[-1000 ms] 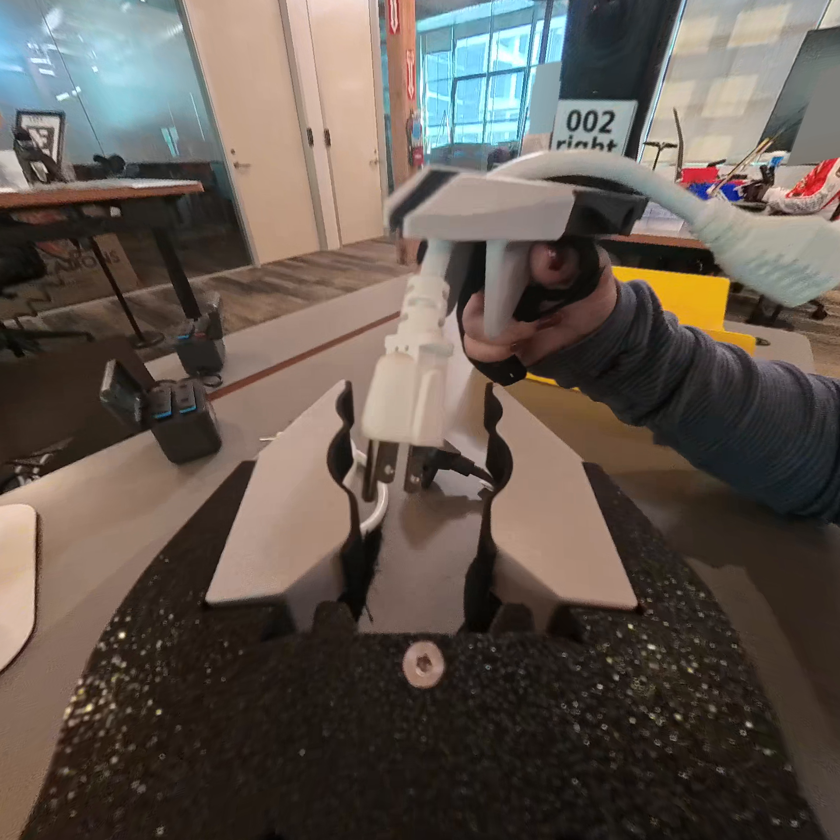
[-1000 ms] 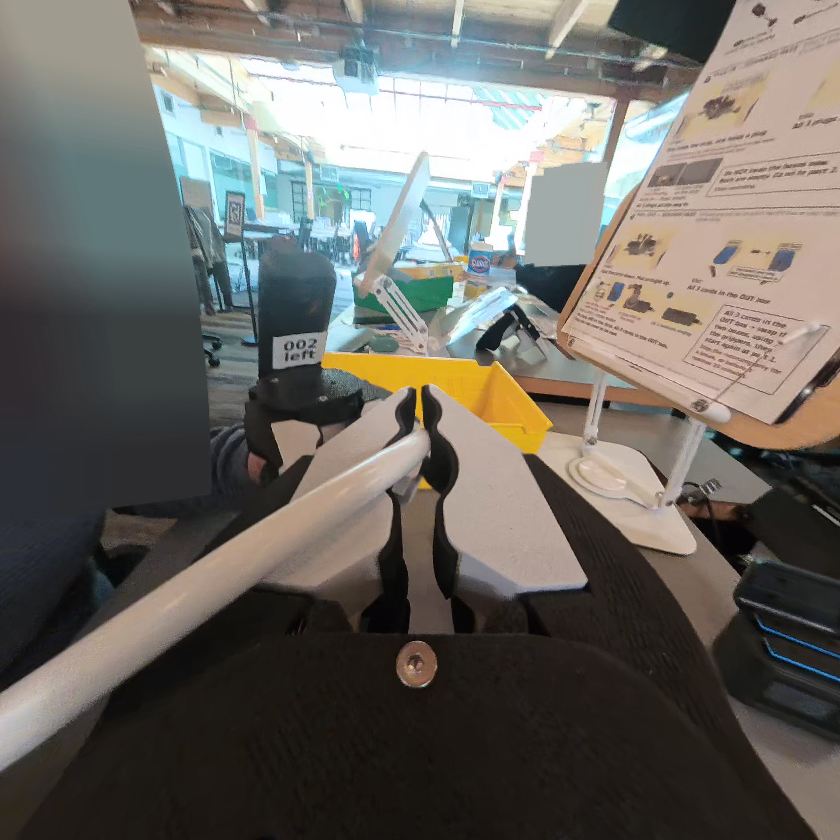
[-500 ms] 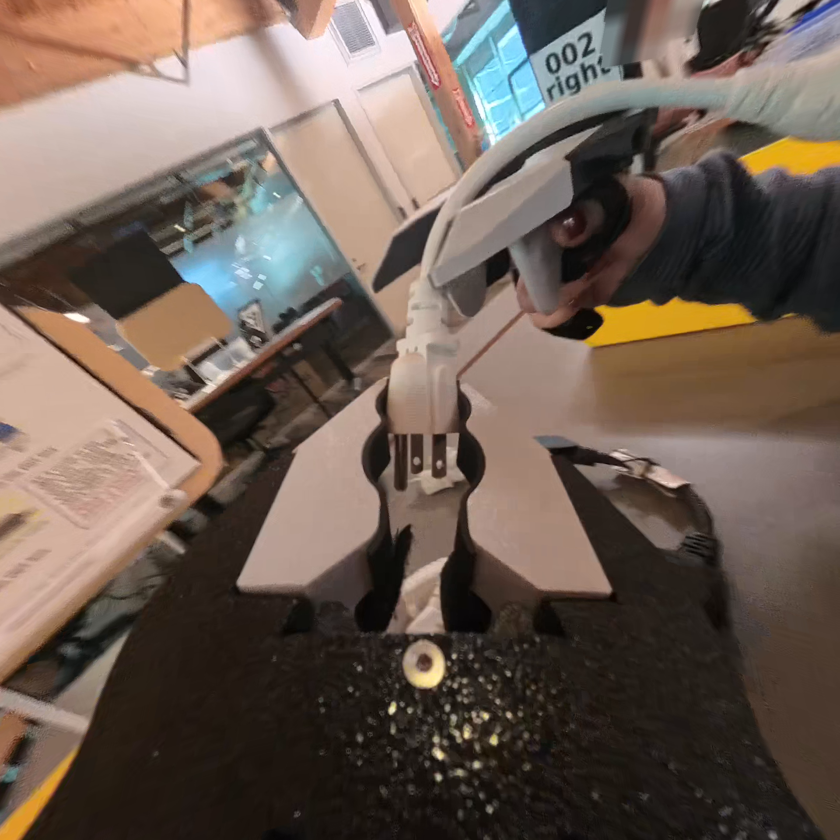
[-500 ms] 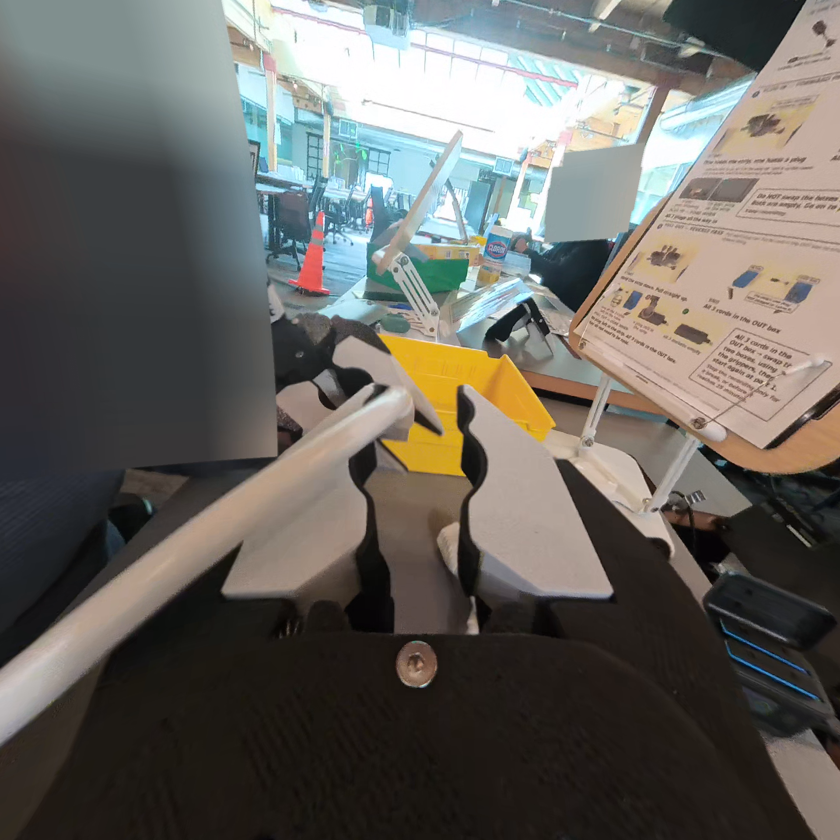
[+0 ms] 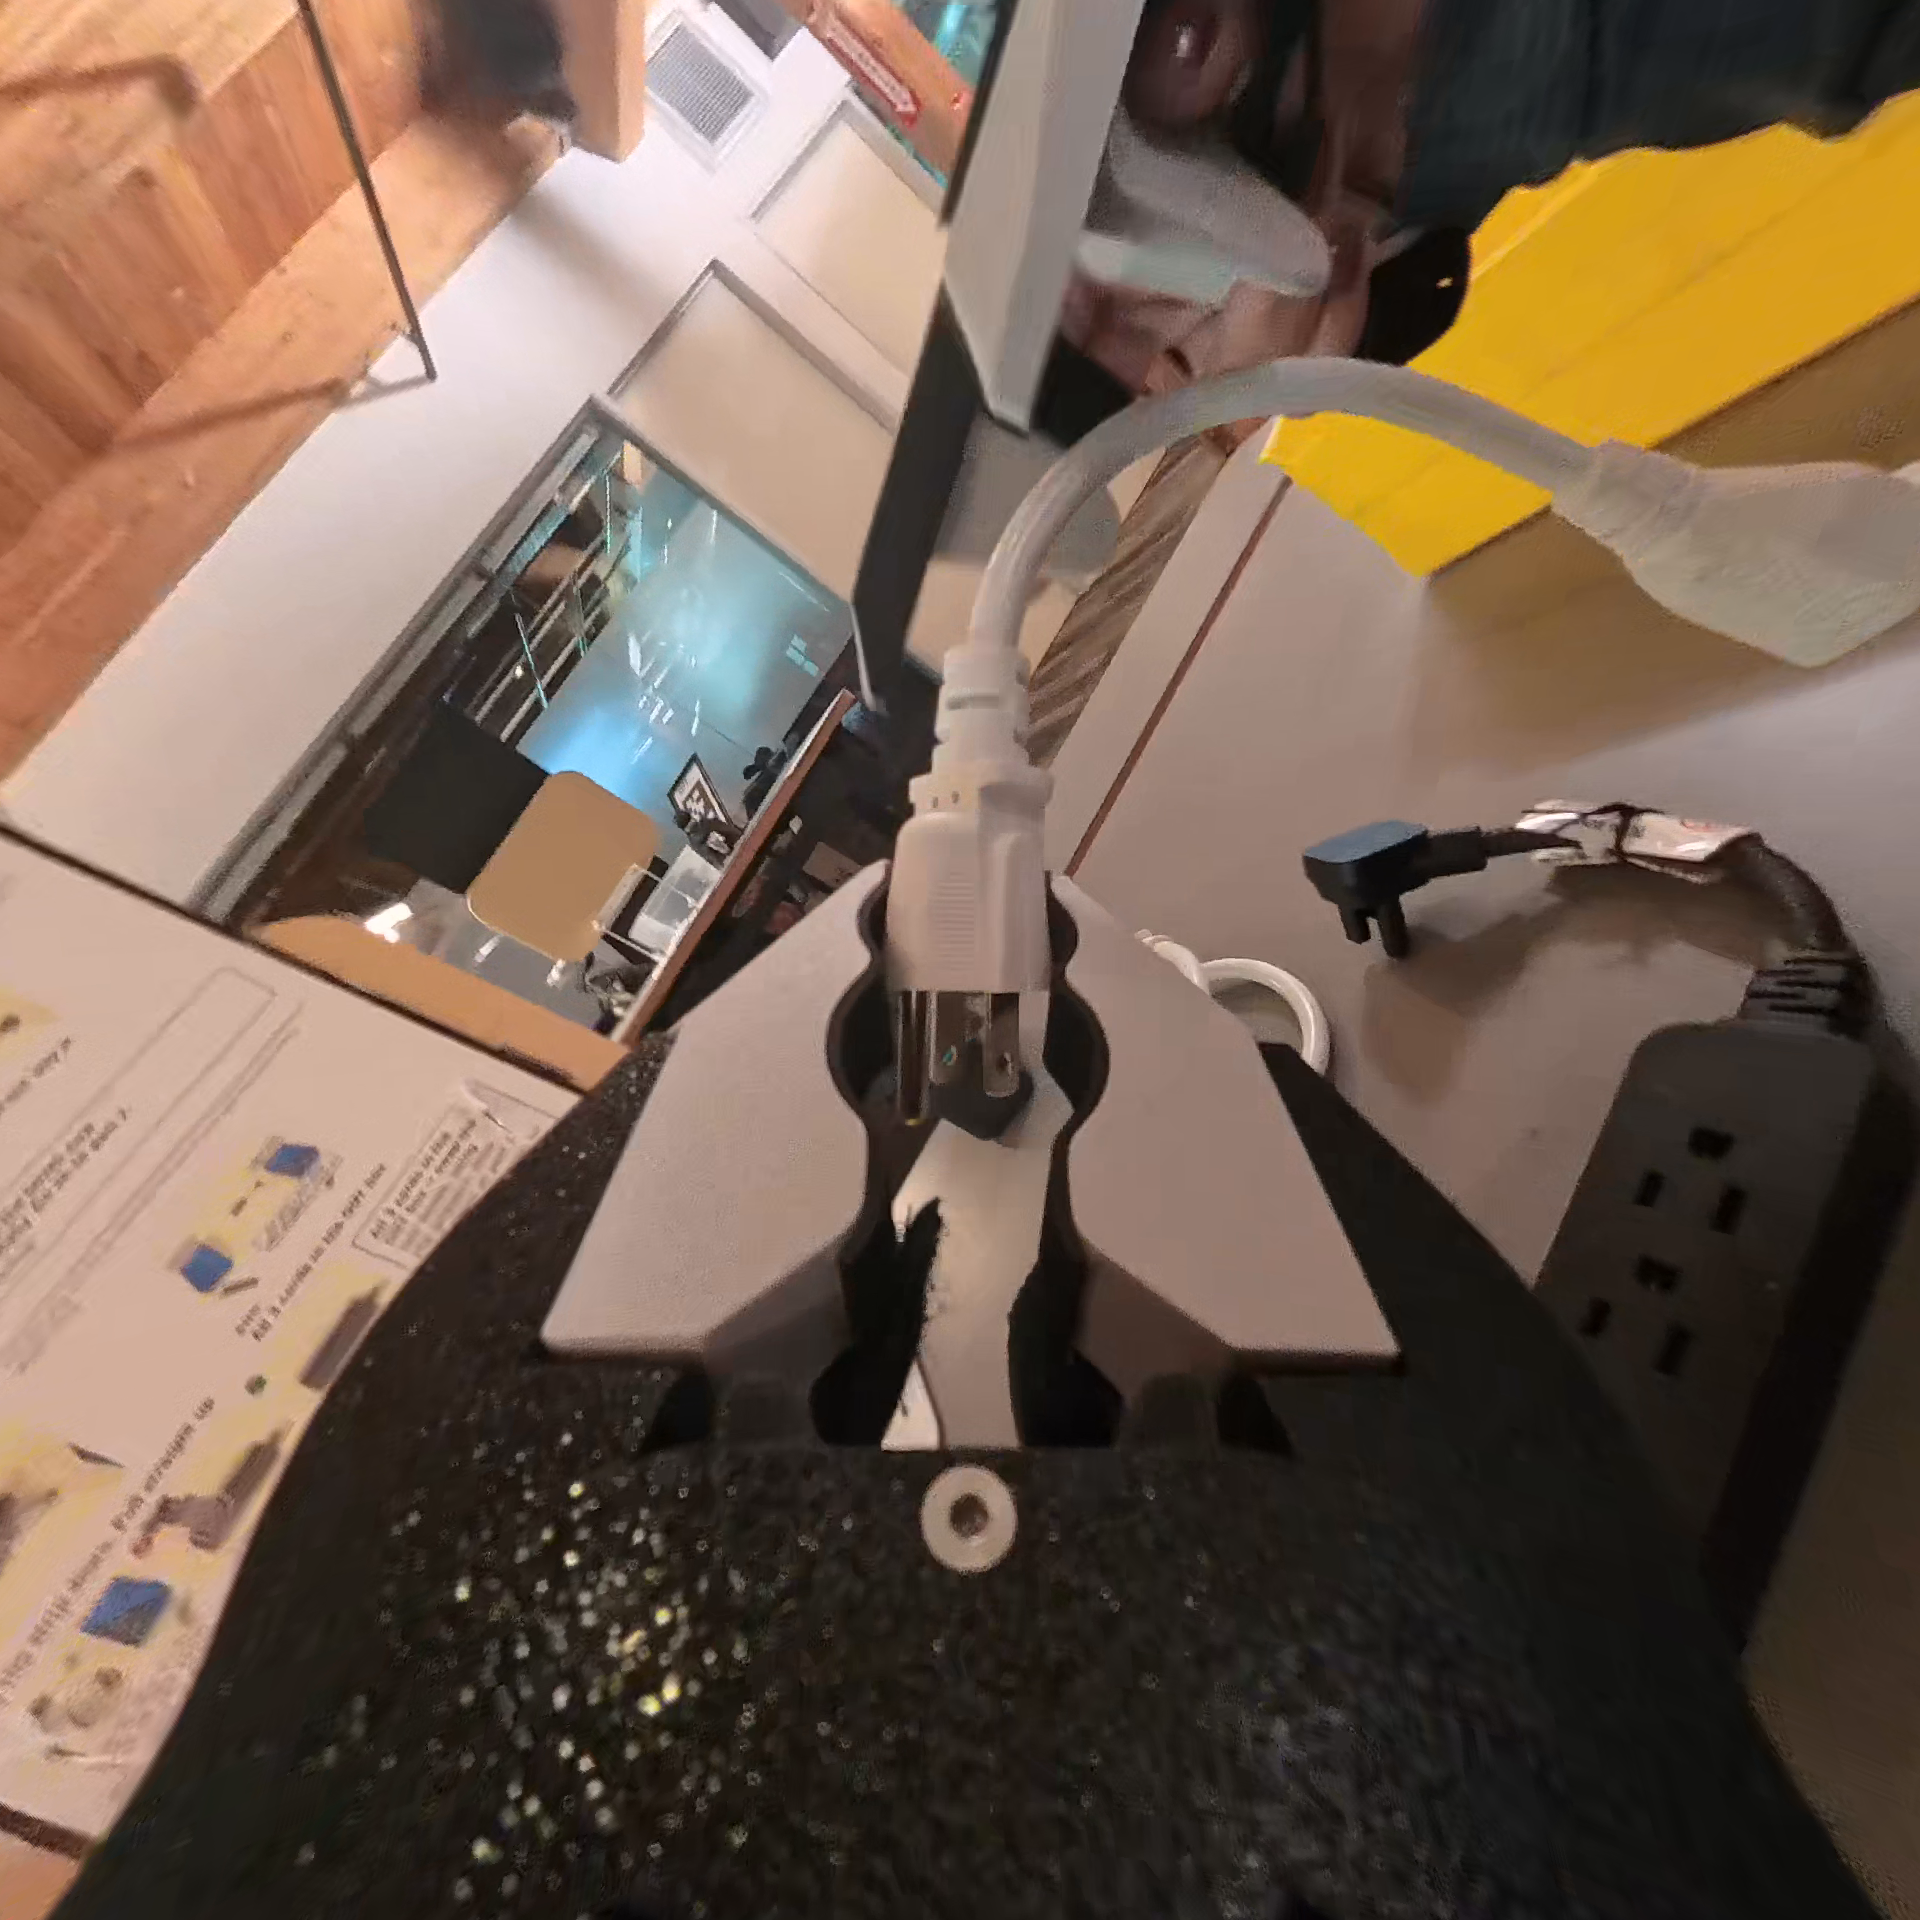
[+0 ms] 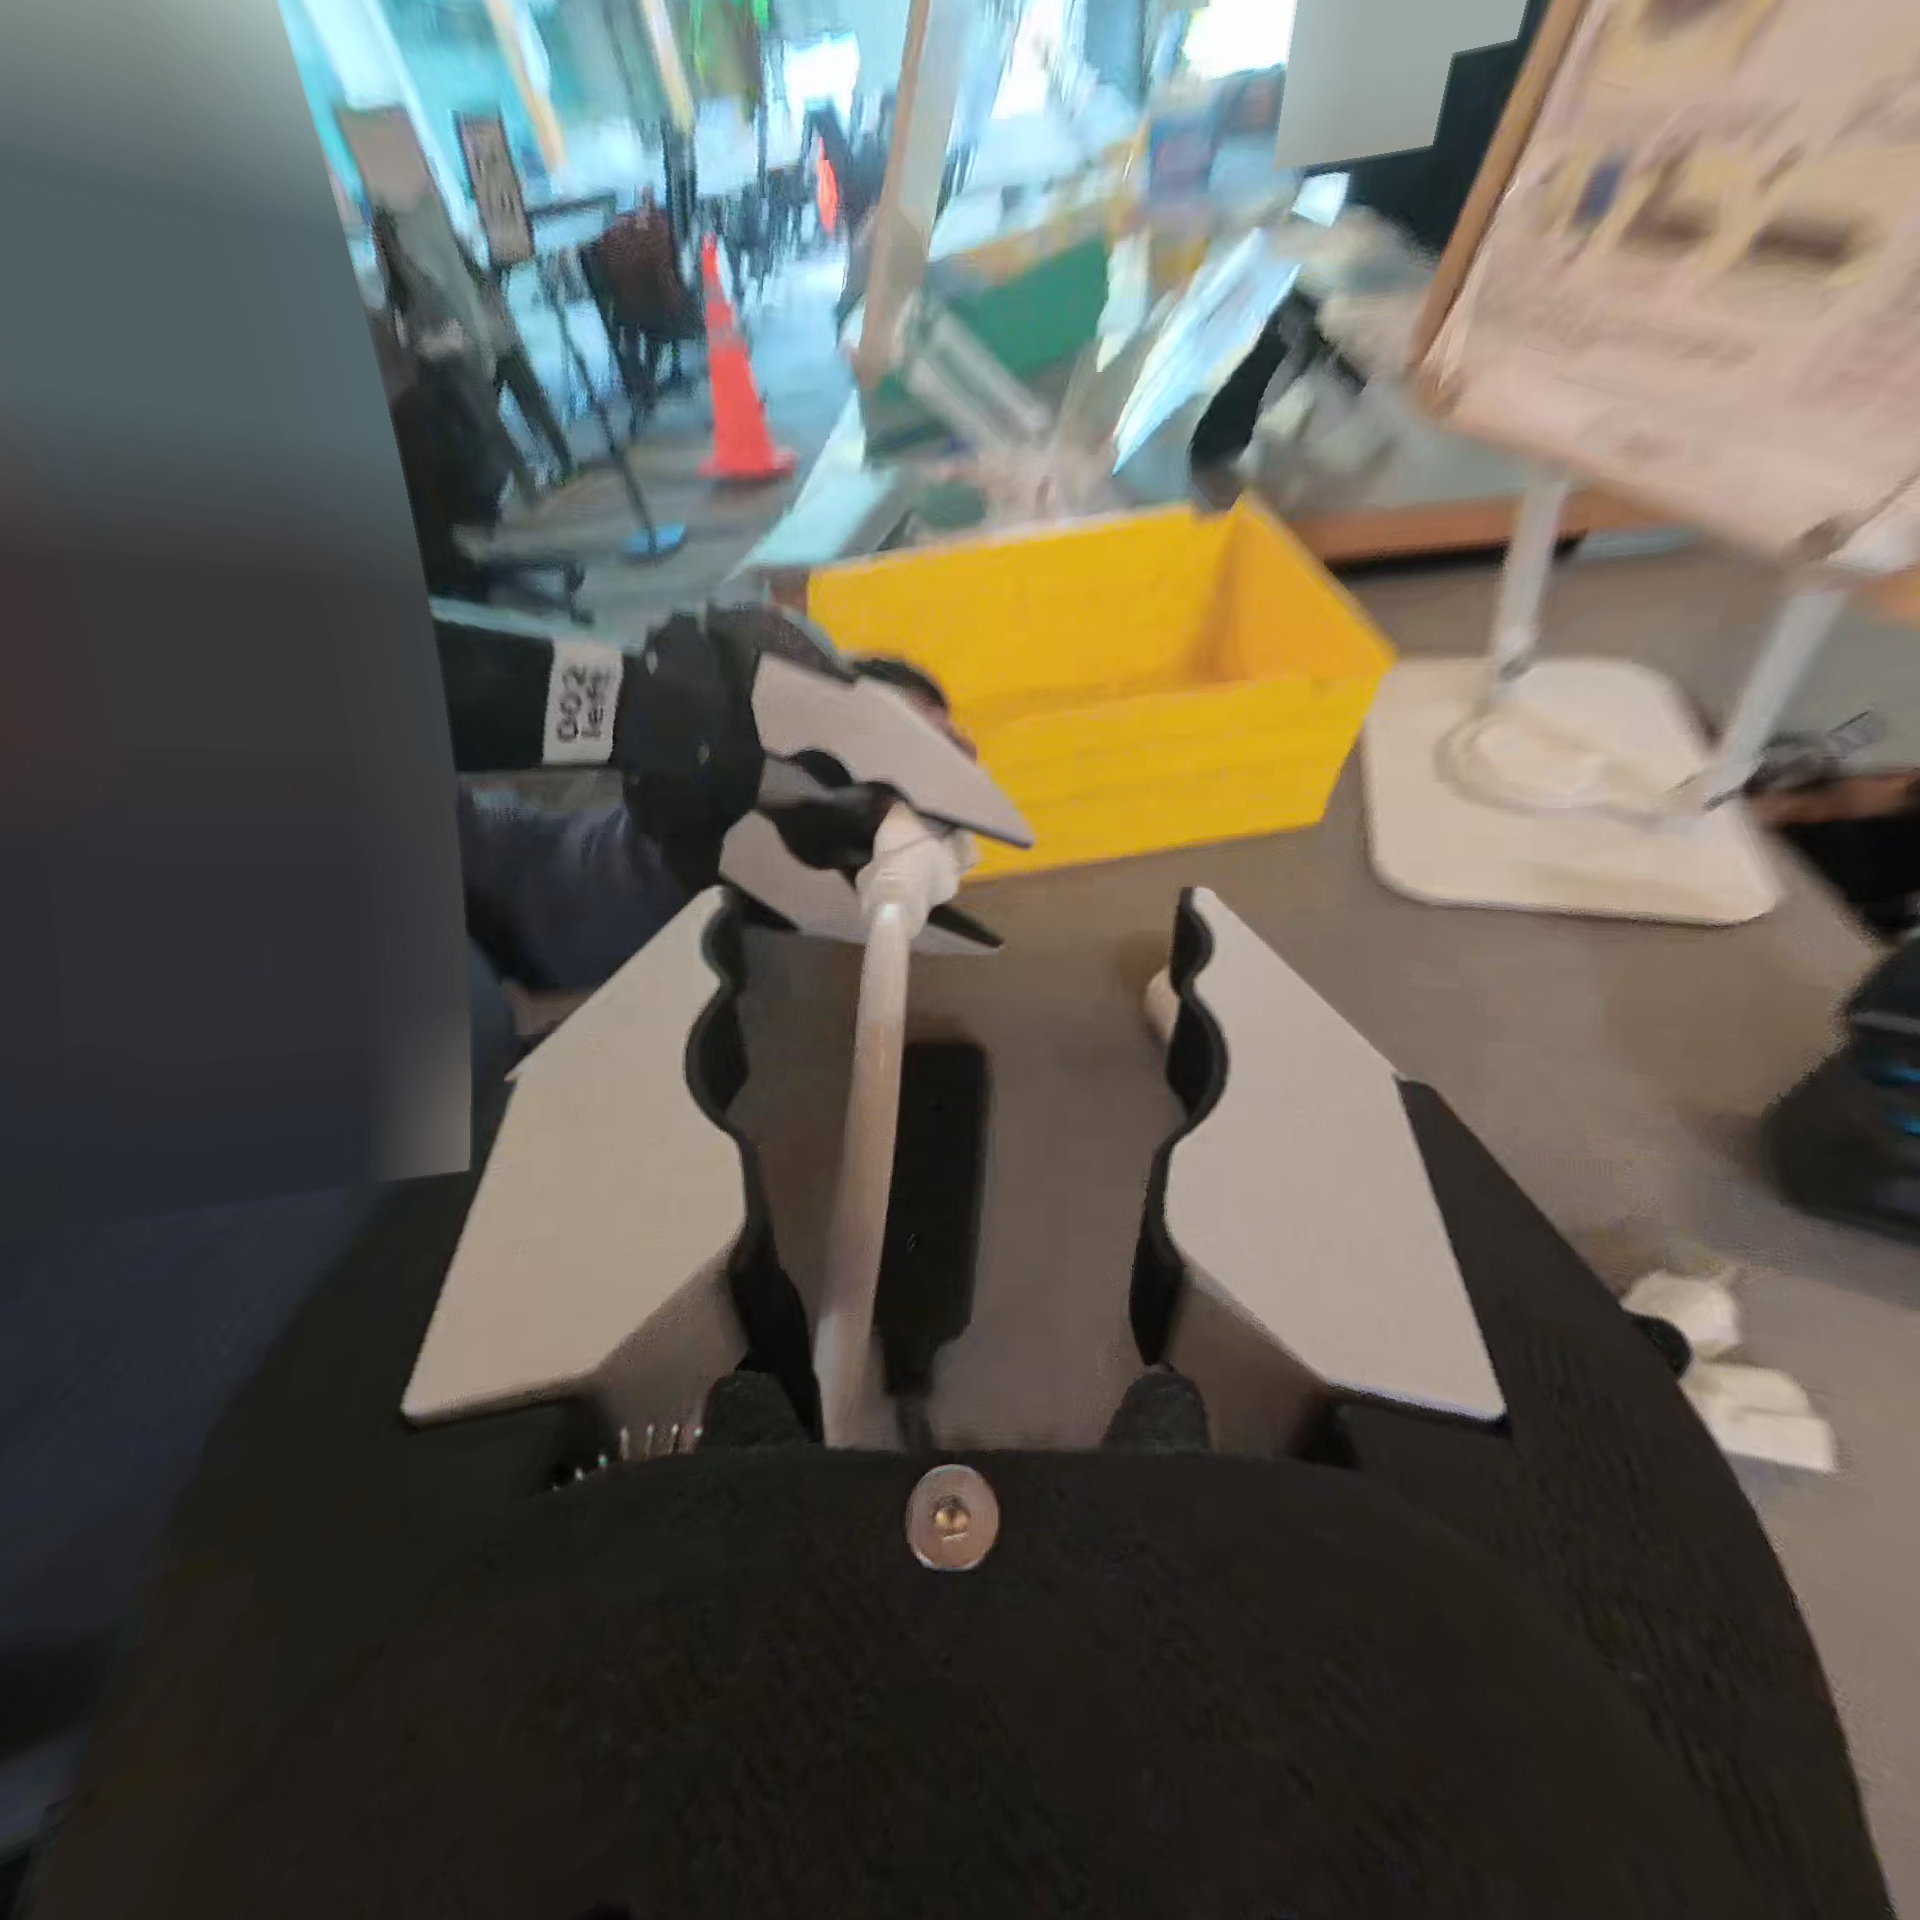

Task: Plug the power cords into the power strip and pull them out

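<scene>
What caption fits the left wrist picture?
Left gripper clamps a white plug, prongs toward the camera, beside a black power strip.

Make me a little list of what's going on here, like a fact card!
left gripper: shut on the white plug, prongs pointing back at the camera
right gripper: open, cord passing loose between its fingers
power strip: black, on the table, sockets empty
black plug: lying on the table, unplugged
yellow bin: behind, on the table
</scene>
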Action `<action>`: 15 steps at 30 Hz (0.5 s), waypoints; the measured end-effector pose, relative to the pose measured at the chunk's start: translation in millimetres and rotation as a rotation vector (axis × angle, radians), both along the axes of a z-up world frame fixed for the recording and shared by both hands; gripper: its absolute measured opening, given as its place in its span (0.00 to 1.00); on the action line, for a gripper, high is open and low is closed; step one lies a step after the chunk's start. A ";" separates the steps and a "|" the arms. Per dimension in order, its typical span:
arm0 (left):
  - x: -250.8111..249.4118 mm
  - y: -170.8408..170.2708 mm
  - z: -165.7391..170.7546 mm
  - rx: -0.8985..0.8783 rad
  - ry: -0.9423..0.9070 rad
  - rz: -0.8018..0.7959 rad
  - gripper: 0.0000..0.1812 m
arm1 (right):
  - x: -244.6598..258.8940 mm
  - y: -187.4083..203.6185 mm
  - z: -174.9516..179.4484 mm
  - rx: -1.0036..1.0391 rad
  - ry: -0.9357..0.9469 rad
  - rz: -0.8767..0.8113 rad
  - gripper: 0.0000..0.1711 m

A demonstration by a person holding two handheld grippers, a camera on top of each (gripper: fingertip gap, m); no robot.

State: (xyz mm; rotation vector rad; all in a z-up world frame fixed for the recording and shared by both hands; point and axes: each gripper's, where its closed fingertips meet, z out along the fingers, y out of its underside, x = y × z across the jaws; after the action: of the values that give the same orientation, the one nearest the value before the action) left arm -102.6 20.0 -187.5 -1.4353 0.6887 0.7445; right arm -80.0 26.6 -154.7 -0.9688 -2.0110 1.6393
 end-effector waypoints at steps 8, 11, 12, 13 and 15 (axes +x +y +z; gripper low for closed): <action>8.8 4.9 -10.5 0.018 0.228 0.024 0.13 | -4.9 -26.0 -59.7 0.169 -0.267 0.049 0.22; 13.0 2.6 -4.5 0.032 0.042 -0.044 0.16 | -2.7 -23.1 -54.5 0.205 -0.202 0.062 0.14; 16.2 1.1 -1.7 0.019 -0.075 -0.103 0.17 | -0.7 -22.0 -52.8 0.240 -0.168 0.068 0.08; 18.1 -1.0 2.4 0.004 -0.212 -0.166 0.20 | 0.7 -21.1 -50.3 0.278 -0.129 0.064 0.06; 21.4 -7.9 11.0 -0.025 -0.443 -0.305 0.26 | 2.6 -19.1 -45.2 0.360 -0.053 0.050 0.06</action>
State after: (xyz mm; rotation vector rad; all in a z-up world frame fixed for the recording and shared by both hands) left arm -81.1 12.1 -176.5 -1.4130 0.5524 0.1702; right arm -77.4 7.5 -199.9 -0.8413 -2.2773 1.2227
